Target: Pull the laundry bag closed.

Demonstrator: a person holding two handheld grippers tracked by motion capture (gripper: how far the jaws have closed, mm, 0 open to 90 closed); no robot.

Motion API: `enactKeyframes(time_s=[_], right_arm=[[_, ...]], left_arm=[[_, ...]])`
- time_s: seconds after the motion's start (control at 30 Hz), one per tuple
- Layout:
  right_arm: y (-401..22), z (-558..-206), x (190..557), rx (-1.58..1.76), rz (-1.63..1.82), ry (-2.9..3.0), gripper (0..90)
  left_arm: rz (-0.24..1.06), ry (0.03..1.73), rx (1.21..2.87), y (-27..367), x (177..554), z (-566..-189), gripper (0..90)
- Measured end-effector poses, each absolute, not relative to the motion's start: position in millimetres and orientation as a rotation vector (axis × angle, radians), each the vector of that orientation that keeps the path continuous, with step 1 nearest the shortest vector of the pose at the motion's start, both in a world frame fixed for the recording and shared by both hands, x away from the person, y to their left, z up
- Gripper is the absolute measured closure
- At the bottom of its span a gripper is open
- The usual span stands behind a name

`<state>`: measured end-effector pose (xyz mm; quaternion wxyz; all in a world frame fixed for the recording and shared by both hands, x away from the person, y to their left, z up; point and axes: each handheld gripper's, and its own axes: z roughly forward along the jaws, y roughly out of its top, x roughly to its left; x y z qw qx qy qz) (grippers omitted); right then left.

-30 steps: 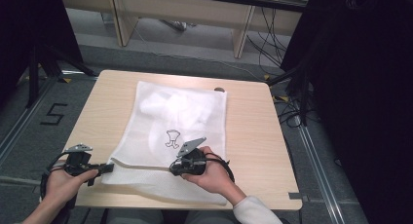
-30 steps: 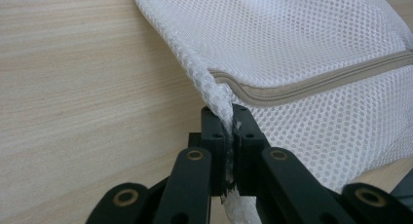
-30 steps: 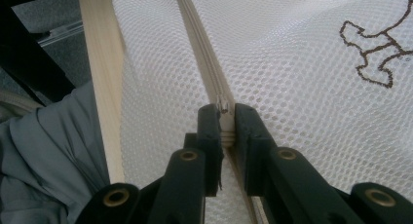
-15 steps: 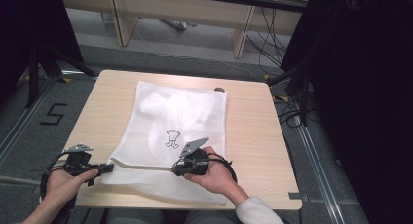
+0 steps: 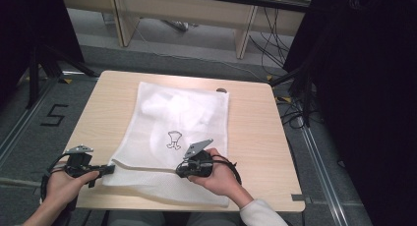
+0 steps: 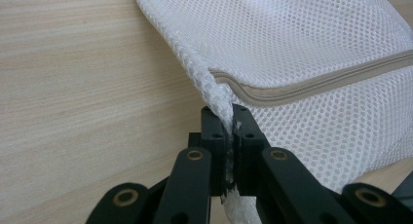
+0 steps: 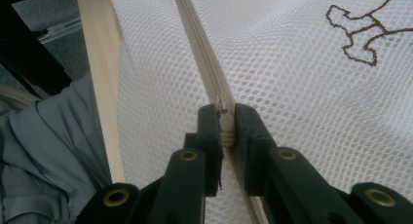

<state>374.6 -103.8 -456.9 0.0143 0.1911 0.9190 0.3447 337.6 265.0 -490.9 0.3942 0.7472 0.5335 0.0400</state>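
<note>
in the high view, a white mesh bag (image 5: 172, 137) is seen spread flat on a light wooden table (image 5: 255, 127), its far edge reaching toward a small dark spot (image 5: 222, 90) on the tabletop just beyond the bag's far right corner. a small brown outline figure (image 5: 173, 140) is printed near the middle of the bag. the left gripper (image 5: 109, 169) is held at the bag's near left corner, gripped by the left hand (image 5: 61, 184). the right gripper (image 5: 180, 170) is held over the bag's near part, just on the near side of the printed figure, by the right hand (image 5: 219, 177), with a grey three-cornered plate (image 5: 196, 148) standing up above it. grey floor and pale furniture legs are seen beyond the bag's far edge.

in the left gripper view, the jaws are seen closed tight on a pinched fold of the bag's mesh corner (image 6: 219, 100). a beige zipper (image 6: 311, 80) is seen running away along the bag to the right of the pinched corner, with bare table to the left of the bag.

in the right gripper view, the jaws are seen nearly closed, pinching the zipper pull (image 7: 225, 107) on the beige zipper line. the brown printed figure (image 7: 363, 31) is seen on the mesh to the upper right of the pull. to the left of the bag, the table's edge and grey clothing (image 7: 44, 151) are seen.
</note>
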Motion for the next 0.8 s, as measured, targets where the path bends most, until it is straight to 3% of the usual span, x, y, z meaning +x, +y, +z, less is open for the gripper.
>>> enactKeyframes(time_s=[0.8], right_arm=[[-114,-456,373,0.658,1.058,2.858,82.4]], left_arm=[[0.102,1.357,1.891,265,338,-491,85.3]])
